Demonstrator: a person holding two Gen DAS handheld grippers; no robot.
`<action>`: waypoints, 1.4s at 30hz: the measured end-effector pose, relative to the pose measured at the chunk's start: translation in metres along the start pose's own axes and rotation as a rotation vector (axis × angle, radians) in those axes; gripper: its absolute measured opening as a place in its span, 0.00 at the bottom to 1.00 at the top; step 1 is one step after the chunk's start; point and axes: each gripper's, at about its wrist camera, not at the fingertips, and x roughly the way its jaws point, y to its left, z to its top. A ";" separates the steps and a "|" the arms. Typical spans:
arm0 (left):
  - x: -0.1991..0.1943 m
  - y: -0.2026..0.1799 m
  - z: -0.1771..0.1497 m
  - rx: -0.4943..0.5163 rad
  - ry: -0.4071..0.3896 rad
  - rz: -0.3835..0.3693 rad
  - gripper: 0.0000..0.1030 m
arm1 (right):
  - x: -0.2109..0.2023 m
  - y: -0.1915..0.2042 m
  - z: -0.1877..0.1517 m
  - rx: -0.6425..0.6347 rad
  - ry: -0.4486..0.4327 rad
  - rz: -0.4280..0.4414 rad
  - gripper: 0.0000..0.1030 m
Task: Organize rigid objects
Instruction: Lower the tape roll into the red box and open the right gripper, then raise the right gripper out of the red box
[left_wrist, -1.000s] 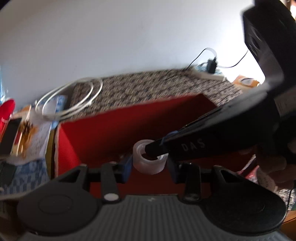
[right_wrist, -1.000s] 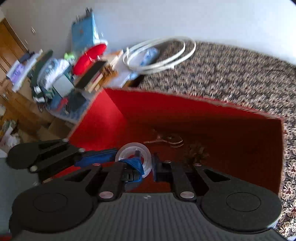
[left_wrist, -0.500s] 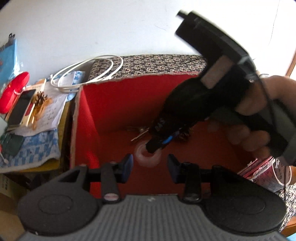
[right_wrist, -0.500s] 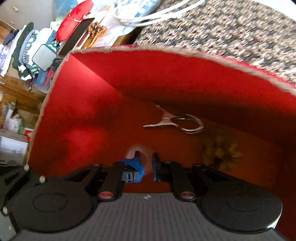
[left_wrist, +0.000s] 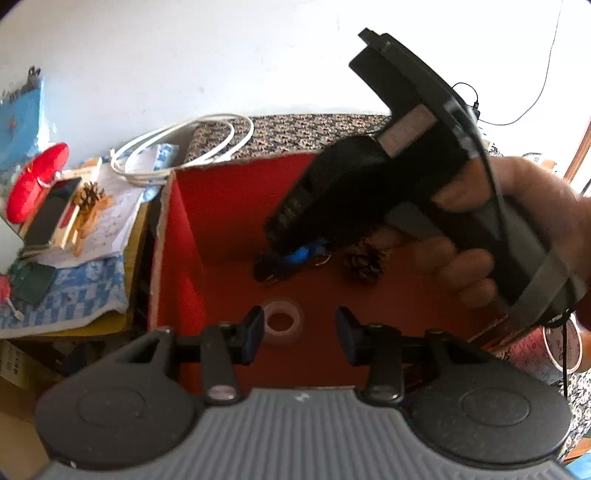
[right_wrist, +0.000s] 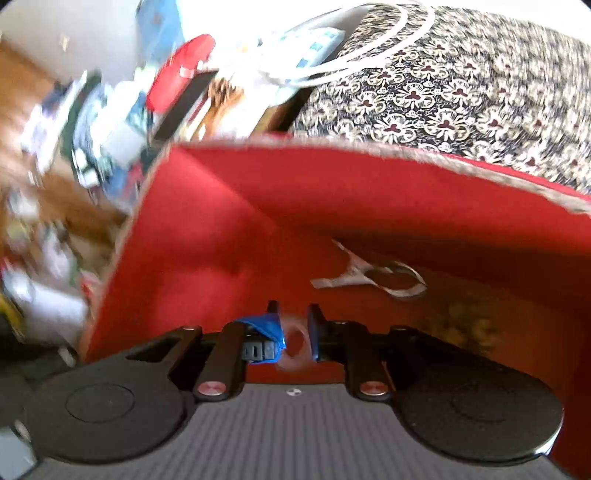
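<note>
A clear tape roll (left_wrist: 281, 320) lies flat on the floor of the red box (left_wrist: 236, 206). My left gripper (left_wrist: 300, 334) is open and empty above the box's near edge, with the roll just beyond its left finger. My right gripper (right_wrist: 293, 326) is open and hangs over the roll (right_wrist: 295, 341), apart from it; in the left wrist view its tips (left_wrist: 275, 264) point down into the box. A metal clip (right_wrist: 373, 281) and a pine cone (left_wrist: 365, 260) also lie in the box.
The box stands on a patterned cloth (right_wrist: 461, 88). A coil of white cable (left_wrist: 192, 146) lies behind it. To the left are a red case (left_wrist: 35, 181), a phone (left_wrist: 51, 214), papers and a blue checked cloth (left_wrist: 70, 295).
My right gripper opened, let go of the tape roll and rose; the roll now lies on the box floor. My left gripper pulled back and higher above the box.
</note>
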 end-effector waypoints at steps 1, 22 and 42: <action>-0.004 -0.002 0.000 0.008 -0.010 0.004 0.45 | -0.001 0.000 -0.004 -0.029 0.039 0.002 0.00; -0.032 0.004 -0.002 -0.060 -0.056 0.015 0.55 | -0.045 -0.003 -0.025 0.166 -0.255 0.126 0.03; -0.046 -0.033 0.010 0.028 0.008 0.270 0.65 | -0.126 0.044 -0.152 0.208 -0.674 -0.196 0.04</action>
